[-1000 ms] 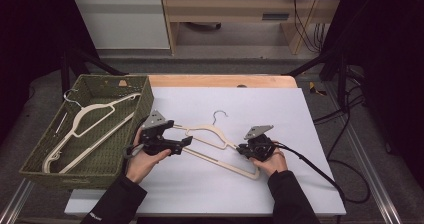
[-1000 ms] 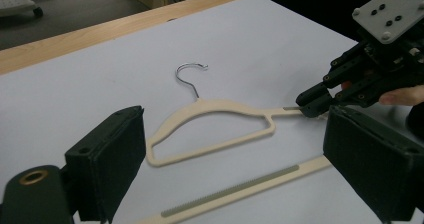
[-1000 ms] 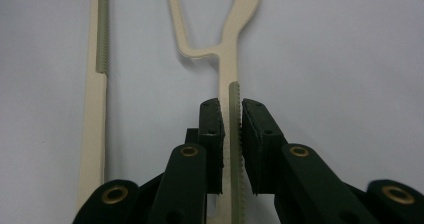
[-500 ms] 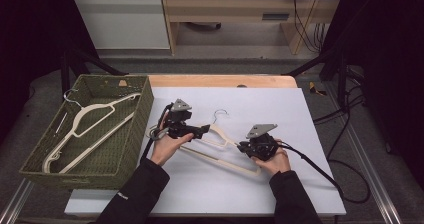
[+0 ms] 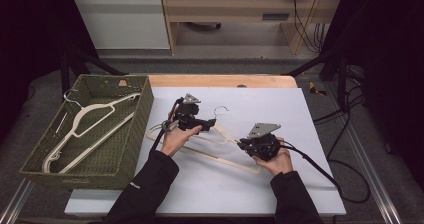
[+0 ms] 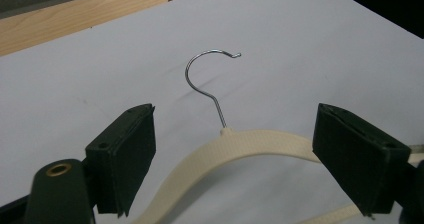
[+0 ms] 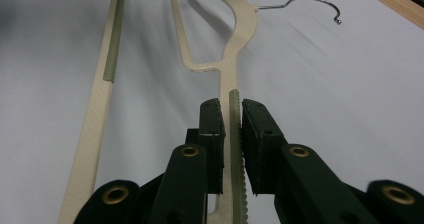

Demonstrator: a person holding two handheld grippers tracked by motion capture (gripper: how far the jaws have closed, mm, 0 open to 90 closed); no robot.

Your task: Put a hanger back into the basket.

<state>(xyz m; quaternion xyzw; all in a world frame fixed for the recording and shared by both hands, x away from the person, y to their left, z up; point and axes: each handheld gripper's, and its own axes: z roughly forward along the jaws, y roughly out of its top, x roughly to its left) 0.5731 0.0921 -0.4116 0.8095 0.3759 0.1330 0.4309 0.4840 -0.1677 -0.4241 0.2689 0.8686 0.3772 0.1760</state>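
Note:
A cream hanger (image 5: pixel 220 139) with a metal hook (image 5: pixel 221 110) lies on the white table top. My right gripper (image 5: pixel 242 145) is shut on one shoulder arm of the hanger (image 7: pixel 235 44); in the right gripper view its pads (image 7: pixel 212 119) press the ribbed strip from both sides. My left gripper (image 5: pixel 209 123) is at the hanger's neck, just below the hook (image 6: pixel 205 79). It is open and its jaws have just been closing, with the top of the hanger (image 6: pixel 250 144) between them but untouched.
A green woven basket (image 5: pixel 127 134) stands at the left with another cream hanger (image 5: pixel 90 129) inside. The wooden table edge (image 5: pixel 220 80) runs along the back. A black cable (image 5: pixel 320 169) trails from my right gripper towards the right front.
My left gripper has moved right and away from the person, from the hanger's left end to its neck by the hook. The right gripper keeps its grip and has hardly moved.

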